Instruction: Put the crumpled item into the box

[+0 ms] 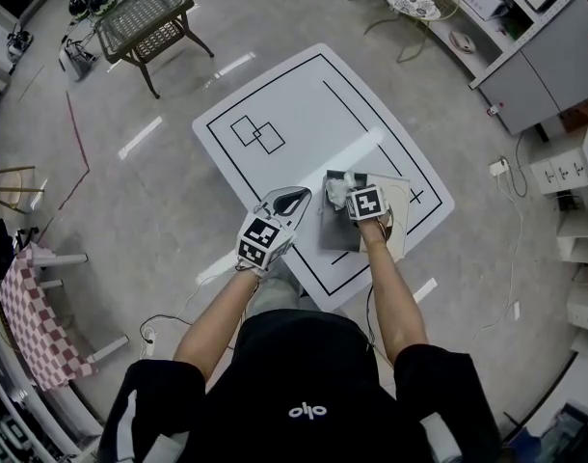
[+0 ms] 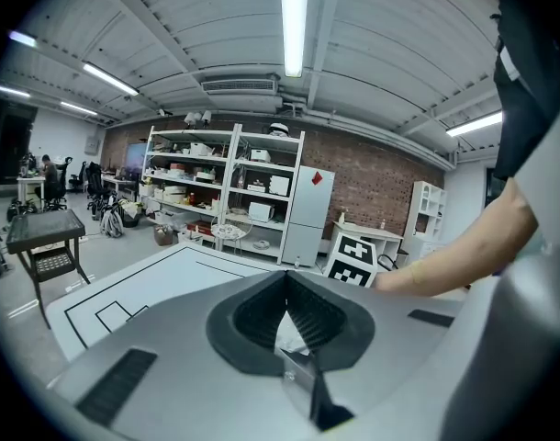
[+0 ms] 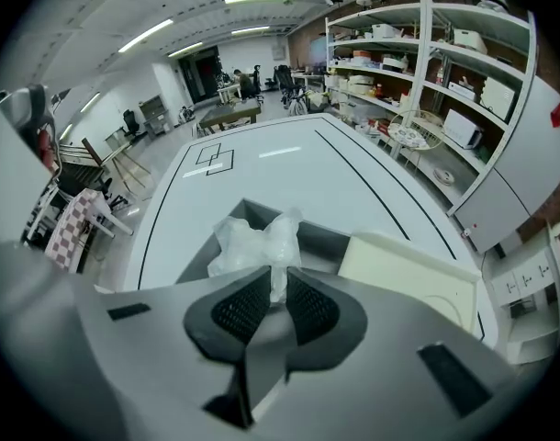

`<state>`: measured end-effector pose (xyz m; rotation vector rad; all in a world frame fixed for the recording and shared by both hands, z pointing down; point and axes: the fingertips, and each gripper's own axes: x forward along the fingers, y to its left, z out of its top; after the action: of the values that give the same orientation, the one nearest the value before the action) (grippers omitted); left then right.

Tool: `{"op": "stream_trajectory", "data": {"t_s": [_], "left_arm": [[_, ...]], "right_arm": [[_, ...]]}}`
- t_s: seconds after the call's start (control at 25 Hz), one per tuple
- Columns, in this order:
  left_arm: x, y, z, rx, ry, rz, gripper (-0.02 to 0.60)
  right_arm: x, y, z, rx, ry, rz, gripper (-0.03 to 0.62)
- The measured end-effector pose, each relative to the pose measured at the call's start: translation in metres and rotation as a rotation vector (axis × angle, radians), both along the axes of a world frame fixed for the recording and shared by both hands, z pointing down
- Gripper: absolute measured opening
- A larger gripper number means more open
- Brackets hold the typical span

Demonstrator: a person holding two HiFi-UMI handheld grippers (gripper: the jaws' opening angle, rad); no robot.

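A crumpled white plastic item (image 3: 254, 240) is pinched between the jaws of my right gripper (image 3: 278, 278), which is shut on it. It hangs just above an open grey box (image 3: 328, 243) on the white table (image 3: 262, 177). In the head view the item (image 1: 335, 192) and the right gripper (image 1: 352, 192) sit over the box (image 1: 334, 233), at the table's near right. The box's cream lid (image 1: 398, 231) lies flat beside it on the right. My left gripper (image 1: 297, 198) hovers left of the box, its jaws (image 2: 285, 278) shut with nothing between them.
The table (image 1: 304, 104) has black outlines printed on it. On the floor stand a wicker side table (image 1: 145, 17) at far left, a checkered-cloth stand (image 1: 34, 321) at left, and shelving and cabinets (image 1: 540, 37) at right. Cables (image 1: 511, 191) run along the floor.
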<state>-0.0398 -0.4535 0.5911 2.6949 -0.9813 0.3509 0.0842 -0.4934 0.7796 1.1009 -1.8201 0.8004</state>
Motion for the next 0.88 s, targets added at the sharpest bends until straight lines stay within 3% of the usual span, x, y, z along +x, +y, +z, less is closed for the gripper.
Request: {"op": "stream_trajectory", "data": {"t_s": [0.48,0.88], "left_arm": [[-0.005,0.014,-0.003,0.014,0.0,-0.018,0.006],[-0.006,0.03,-0.027,0.069,0.019,-0.042,0.006]], "right_arm": [[0.001,0.012,-0.01,0.026,0.006,-0.014,0.13],[0.008,0.023,-0.08,0.218,-0.08,0.029,0.129]]}}
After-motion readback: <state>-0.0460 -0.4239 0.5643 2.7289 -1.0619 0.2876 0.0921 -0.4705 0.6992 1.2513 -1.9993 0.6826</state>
